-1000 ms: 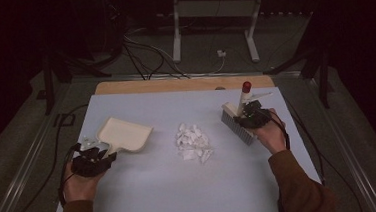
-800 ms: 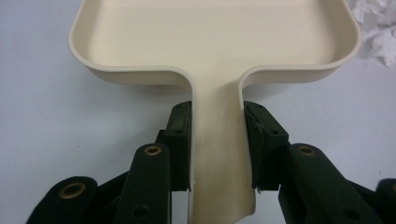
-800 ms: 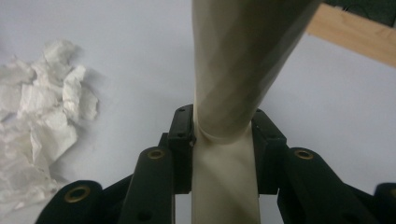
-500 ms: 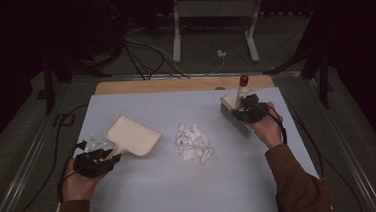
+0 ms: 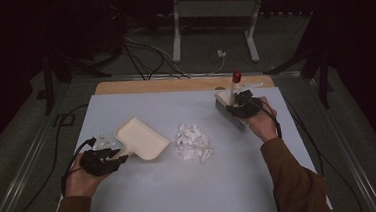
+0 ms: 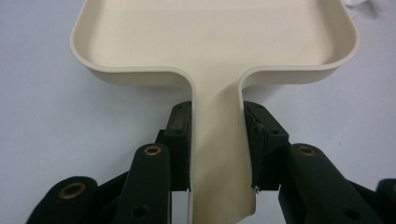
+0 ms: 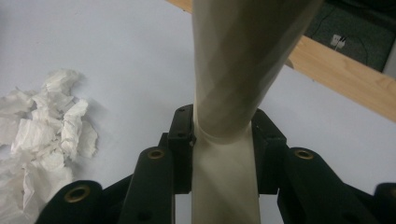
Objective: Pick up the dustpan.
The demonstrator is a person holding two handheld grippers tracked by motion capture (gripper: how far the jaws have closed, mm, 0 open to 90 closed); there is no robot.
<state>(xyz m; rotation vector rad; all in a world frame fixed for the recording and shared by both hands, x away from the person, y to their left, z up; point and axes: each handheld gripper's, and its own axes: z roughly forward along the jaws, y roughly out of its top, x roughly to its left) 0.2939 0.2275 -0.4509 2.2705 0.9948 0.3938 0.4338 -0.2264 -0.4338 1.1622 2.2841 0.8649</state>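
A cream dustpan (image 5: 142,143) lies flat on the pale table mat (image 5: 192,196), left of centre, with its mouth toward a small pile of torn white paper (image 5: 193,141). My left gripper (image 5: 118,154) is shut on its handle; the left gripper view shows the pads clamping the handle of the dustpan (image 6: 215,42) from both sides, at left gripper (image 6: 217,116). At the right rear, my right gripper (image 5: 240,105) is shut on the cream handle of a brush (image 5: 229,115) with a red tip; its bristles rest on or just above the mat. The right gripper view shows the brush handle (image 7: 233,56) between right gripper (image 7: 224,123), with the paper (image 7: 46,126) to its left.
A wooden strip (image 5: 174,84) runs along the mat's far edge. Beyond it, the dark floor holds cables (image 5: 142,59) and a metal stand (image 5: 214,14). Open mat lies between the pile and the near edge.
The dustpan has slid right and slightly nearer, closer to the paper pile. The right hand with the brush has shifted a little left and away, rising slightly.
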